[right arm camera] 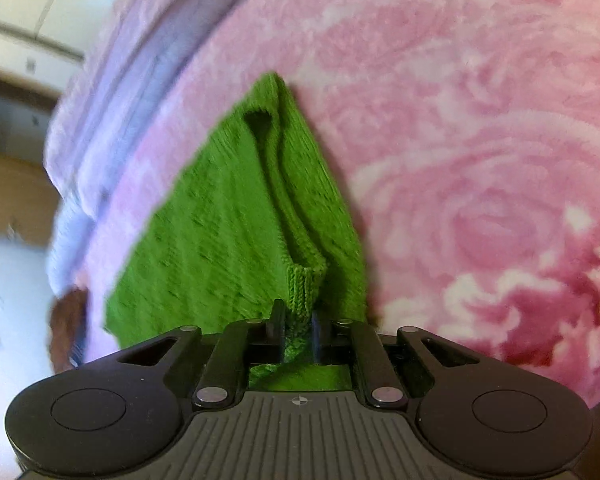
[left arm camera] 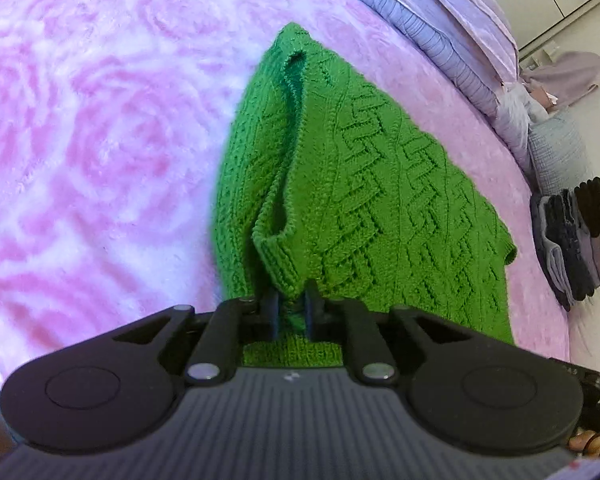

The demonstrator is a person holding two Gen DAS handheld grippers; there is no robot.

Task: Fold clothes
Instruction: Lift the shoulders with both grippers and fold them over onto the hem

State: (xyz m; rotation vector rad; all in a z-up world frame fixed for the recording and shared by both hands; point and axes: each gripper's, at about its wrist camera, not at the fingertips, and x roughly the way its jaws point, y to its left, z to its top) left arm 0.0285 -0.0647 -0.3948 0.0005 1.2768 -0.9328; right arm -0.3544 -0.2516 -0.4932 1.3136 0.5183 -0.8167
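The green sweater (left arm camera: 372,184) lay on the pink rose blanket (left arm camera: 100,140), partly lifted. The left gripper (left arm camera: 291,312) pinched its ribbed edge; the right gripper (right arm camera: 296,334) pinched another ribbed edge. Folded clothes (left arm camera: 576,240) sat stacked at the blanket's edge, beyond the sweater.

1 green knit sweater (left arm camera: 380,184), 2 grippers: left (left arm camera: 291,312), right (right arm camera: 296,330); 1 pink rose blanket (left arm camera: 100,140), 1 stack of folded clothes (left arm camera: 576,240).
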